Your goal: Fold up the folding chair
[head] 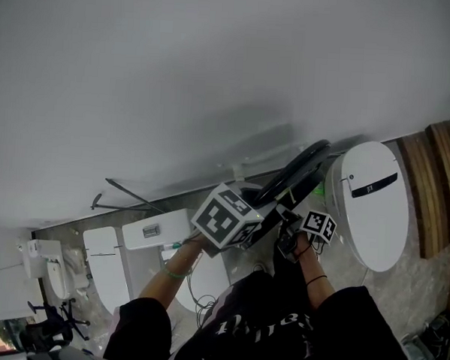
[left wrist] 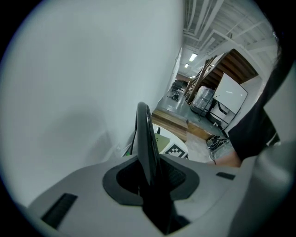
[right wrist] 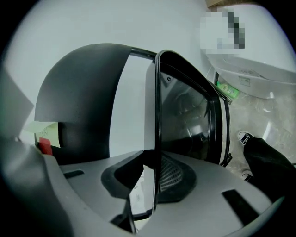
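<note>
- Black folding chair (head: pixel 294 174) sits just beside the white wall (head: pixel 215 77), between the wall and the person, with both grippers on it.
- Left gripper (left wrist: pixel 150 178): jaws narrow, pinched on the chair's thin edge, seen edge-on.
- Right gripper (right wrist: pixel 155 185): jaws narrow, clamped on a slim black frame bar. The seat panel (right wrist: pixel 189 115) stands just to the right of the bar.
- The chair looks flat, with its panels close together, so the fold is probably done or nearly done.
- Key relation: the chair's long axis runs away from both grippers, slanting toward the wall. Both hold the end away from the wall, and neither hand is clearly nearer.
- The likely next move is leaning it on the wall. The thin edge could slip in the left jaws.
</note>
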Tool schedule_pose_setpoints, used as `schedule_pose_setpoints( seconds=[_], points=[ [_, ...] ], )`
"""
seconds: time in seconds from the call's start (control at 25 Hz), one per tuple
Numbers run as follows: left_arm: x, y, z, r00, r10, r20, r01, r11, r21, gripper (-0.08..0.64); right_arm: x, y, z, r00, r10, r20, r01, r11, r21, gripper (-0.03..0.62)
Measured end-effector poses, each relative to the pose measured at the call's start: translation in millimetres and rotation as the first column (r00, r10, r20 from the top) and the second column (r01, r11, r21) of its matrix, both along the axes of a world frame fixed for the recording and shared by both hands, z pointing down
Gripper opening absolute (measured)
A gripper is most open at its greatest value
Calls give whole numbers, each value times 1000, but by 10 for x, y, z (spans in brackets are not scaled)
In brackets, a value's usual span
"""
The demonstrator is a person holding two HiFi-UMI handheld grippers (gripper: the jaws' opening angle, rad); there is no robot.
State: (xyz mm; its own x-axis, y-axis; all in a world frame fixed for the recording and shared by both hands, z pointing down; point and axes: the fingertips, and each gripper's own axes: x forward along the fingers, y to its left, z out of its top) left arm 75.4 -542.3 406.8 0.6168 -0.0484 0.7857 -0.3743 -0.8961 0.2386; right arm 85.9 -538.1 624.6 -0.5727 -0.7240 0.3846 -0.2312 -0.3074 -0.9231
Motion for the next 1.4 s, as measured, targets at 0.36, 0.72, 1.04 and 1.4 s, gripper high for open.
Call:
schedule_pose_setpoints(
  seconds=[0.36,0.72,1.04,1.4],
  points=[
    [365,-678,315,999,-21,47,20,1000,9,86,367,-628,295,1000,-20,2,20,998,-55,77],
    [558,-1209,317,994,36,100,-34,999,-24,87,536,-1145,349,1000,10,24,-9,999,-39,77],
    [601,-1680,345,978,125,169,-129,992,13,91,512,-1538,327,996,69,58,-67,997,-37,77],
    [328,-1931,449,961,156,229,-171,984,47,91,207,-1764,408,993,42,112,-37,998,-41,78]
  ],
)
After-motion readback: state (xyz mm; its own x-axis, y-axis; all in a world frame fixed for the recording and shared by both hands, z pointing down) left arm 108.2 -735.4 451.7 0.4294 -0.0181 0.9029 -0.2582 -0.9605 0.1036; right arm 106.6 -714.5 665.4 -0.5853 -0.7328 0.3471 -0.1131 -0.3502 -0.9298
